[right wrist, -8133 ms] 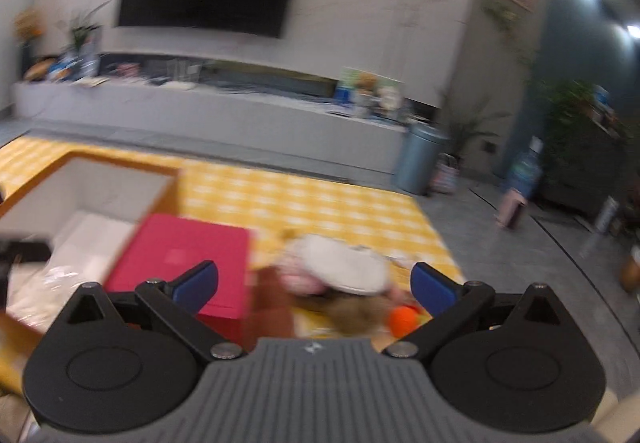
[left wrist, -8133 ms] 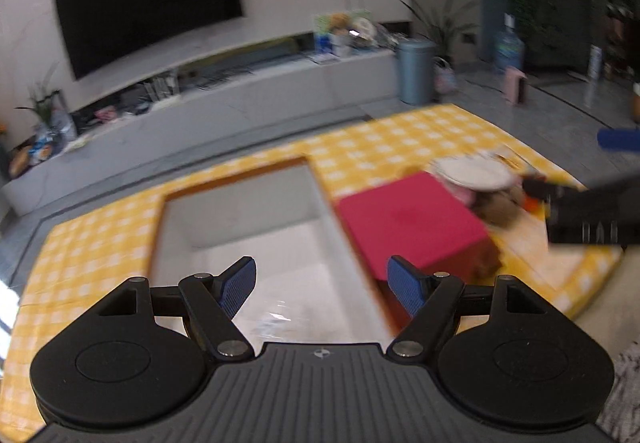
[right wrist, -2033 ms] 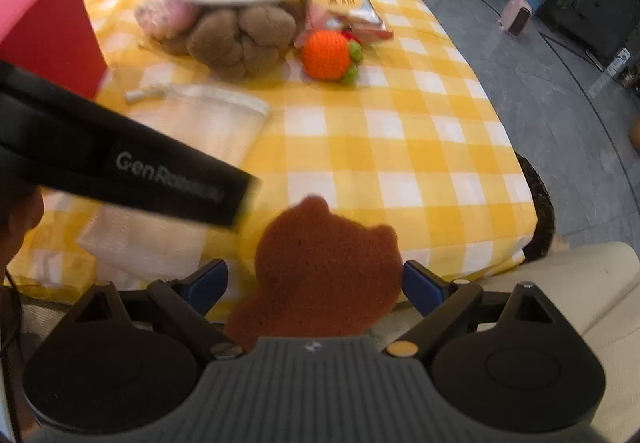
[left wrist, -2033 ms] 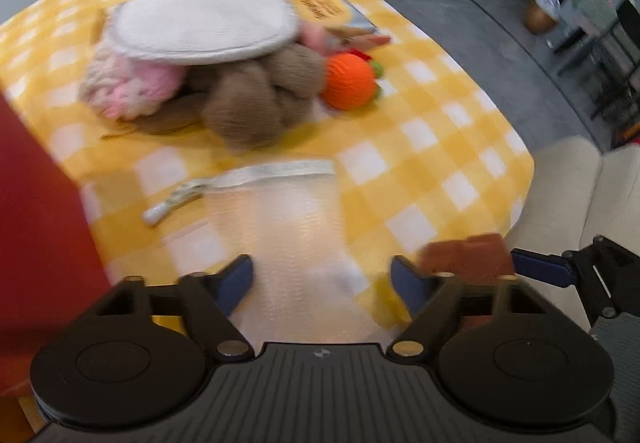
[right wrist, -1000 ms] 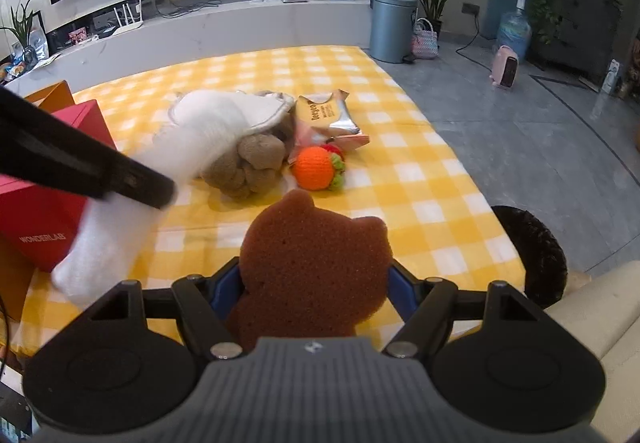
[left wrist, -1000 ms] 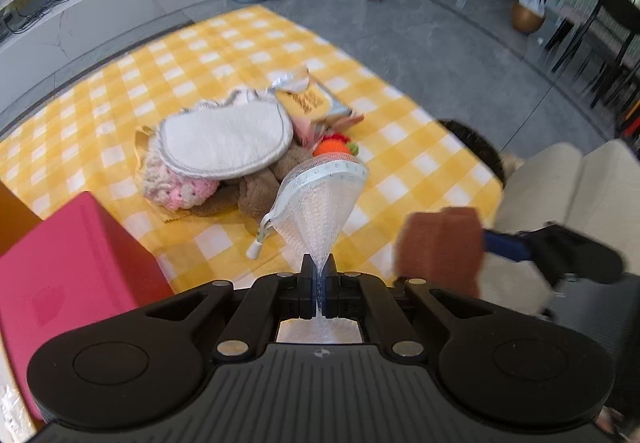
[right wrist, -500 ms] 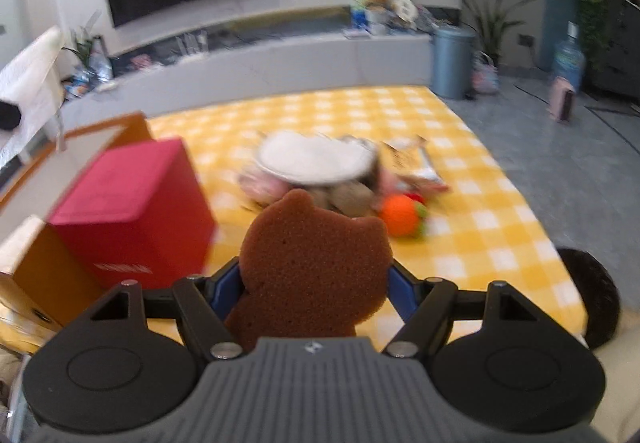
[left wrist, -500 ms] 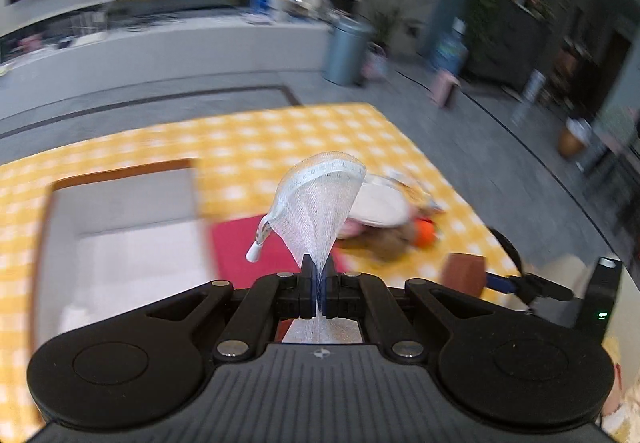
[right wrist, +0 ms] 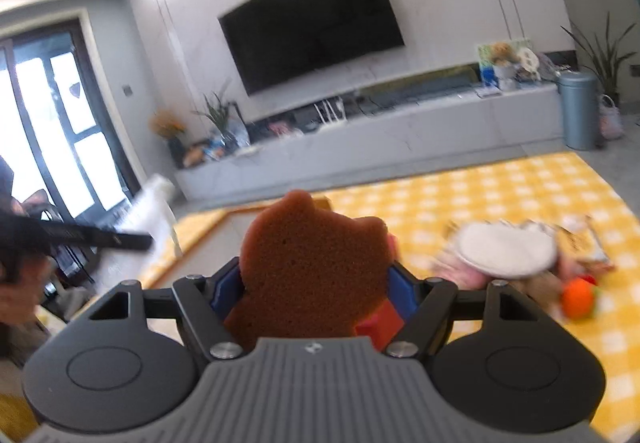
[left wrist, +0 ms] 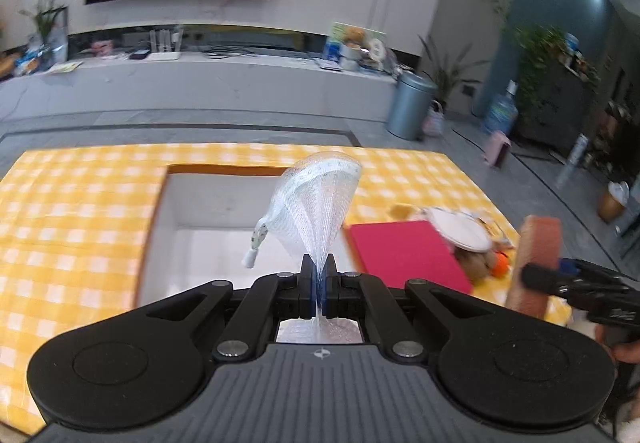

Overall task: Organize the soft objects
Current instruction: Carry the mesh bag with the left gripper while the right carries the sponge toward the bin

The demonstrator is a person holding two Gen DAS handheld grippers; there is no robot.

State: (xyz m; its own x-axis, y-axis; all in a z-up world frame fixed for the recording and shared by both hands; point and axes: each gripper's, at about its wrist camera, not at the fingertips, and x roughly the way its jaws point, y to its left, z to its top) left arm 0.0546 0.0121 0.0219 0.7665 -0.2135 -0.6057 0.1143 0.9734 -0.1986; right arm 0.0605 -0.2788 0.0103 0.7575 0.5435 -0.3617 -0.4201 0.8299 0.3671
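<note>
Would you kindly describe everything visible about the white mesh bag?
The white mesh bag is a see-through net pouch with a white band round its mouth and a dangling drawstring toggle. The left claw is shut on its gathered bottom, so it fans upward, mouth uppermost, in front of the open box. Nothing else touches it.

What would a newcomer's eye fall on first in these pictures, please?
Probably the brown bear-shaped sponge, upright and filling the middle of the right wrist view, clamped in the right gripper. Next, the white mesh bag fanning up from the left gripper, whose jaws are shut on it, above the open white-lined box on the yellow checked cloth.
</note>
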